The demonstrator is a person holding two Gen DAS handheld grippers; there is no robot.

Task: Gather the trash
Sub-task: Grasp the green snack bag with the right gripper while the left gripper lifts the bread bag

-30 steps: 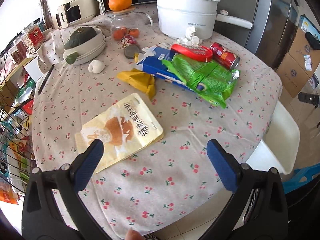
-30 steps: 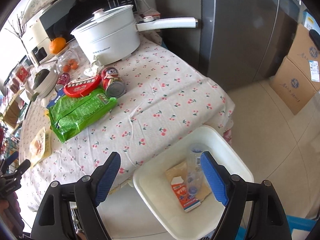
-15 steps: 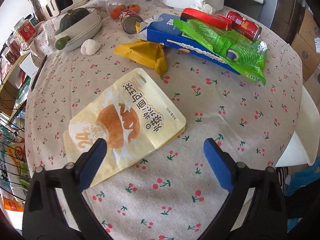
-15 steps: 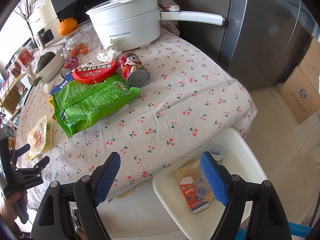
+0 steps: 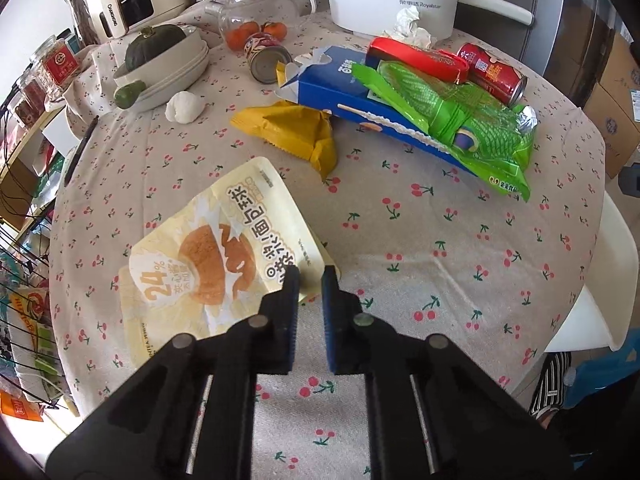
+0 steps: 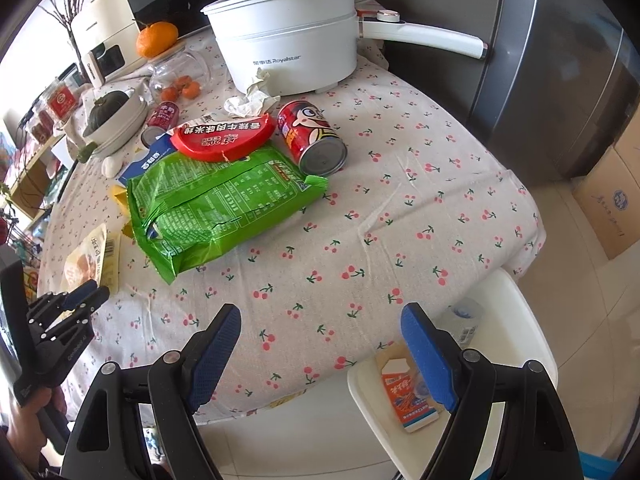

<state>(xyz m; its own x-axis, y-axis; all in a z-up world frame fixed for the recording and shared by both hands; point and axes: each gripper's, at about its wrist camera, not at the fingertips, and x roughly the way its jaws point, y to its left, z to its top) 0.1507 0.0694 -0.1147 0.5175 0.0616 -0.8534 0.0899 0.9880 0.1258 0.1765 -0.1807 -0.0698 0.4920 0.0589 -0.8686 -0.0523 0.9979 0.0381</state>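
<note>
Trash litters the cherry-print tablecloth [image 5: 440, 248]. We see the left gripper [image 5: 310, 276], jaws just closed, pinching the near corner of the cream bread pouch [image 5: 216, 256]; our fingers hide that corner. Beyond the pouch lie the yellow wrapper [image 5: 296, 132] and green bag [image 6: 216, 204]. The right gripper [image 6: 320, 340] hangs spread, empty. The white bin [image 6: 520, 308] beside the tablecloth is partly cut off.

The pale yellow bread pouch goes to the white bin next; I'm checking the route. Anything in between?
Nothing visible: between the pale yellow bread pouch, pinched by the left gripper, and the white bin lies bare tablecloth.
</note>
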